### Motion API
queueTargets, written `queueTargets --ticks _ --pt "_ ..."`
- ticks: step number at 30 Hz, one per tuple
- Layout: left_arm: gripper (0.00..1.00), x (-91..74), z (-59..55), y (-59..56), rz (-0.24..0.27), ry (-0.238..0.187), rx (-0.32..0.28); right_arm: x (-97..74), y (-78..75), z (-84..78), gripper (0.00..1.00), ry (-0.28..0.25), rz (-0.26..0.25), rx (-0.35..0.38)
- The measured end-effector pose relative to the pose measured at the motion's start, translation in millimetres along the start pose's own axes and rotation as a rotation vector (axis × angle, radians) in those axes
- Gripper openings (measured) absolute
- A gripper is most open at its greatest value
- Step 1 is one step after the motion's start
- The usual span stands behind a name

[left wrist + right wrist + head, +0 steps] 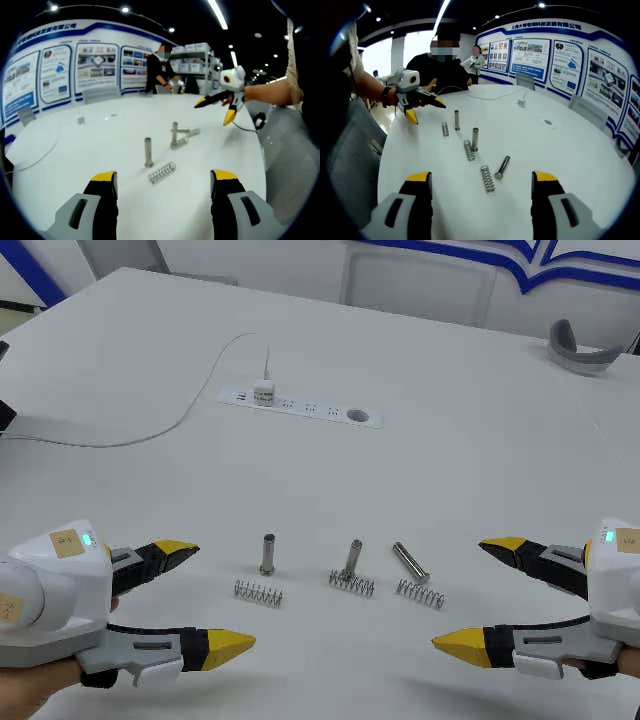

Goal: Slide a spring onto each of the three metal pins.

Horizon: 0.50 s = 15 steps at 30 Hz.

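Observation:
Three metal pins sit mid-table on the white table point(450, 440). The left pin point(267, 553) and middle pin point(353, 557) stand upright, and the right pin point(410, 562) lies flat. A loose spring lies just in front of each: left spring point(258, 592), middle spring point(351, 583), right spring point(420, 593). My left gripper point(222, 595) is open, left of the row and apart from it. My right gripper point(460, 593) is open on the right side. The left gripper view has the left pin point(148, 152) nearest; the right gripper view has the lying pin point(502, 167) nearest.
A white power strip point(300, 407) with a plug and a trailing cable point(150, 430) lies beyond the pins. A grey curved band point(580, 348) rests at the table's far right. People point(445, 70) stand past the table's far side.

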<state>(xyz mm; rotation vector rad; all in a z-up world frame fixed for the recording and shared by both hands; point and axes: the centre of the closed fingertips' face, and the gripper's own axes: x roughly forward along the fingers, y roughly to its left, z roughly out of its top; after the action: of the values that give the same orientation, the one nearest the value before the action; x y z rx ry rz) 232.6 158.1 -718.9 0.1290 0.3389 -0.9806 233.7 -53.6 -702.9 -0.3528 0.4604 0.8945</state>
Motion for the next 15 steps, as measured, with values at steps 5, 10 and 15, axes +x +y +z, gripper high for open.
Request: queueTargets --ticks 5,10,15 --pt "0.78 0.0 0.0 0.4 0.001 -0.001 0.000 -0.1 -0.2 -0.3 0.83 0.001 -0.004 0.004" --pt "0.79 0.4 0.6 0.5 0.000 -0.004 -0.002 -0.4 -0.3 -1.6 0.83 0.006 -0.006 0.007" --pt "0.79 1.0 0.4 0.2 -0.001 -0.004 -0.001 -0.7 -1.4 -2.6 0.83 0.009 -0.009 0.011"
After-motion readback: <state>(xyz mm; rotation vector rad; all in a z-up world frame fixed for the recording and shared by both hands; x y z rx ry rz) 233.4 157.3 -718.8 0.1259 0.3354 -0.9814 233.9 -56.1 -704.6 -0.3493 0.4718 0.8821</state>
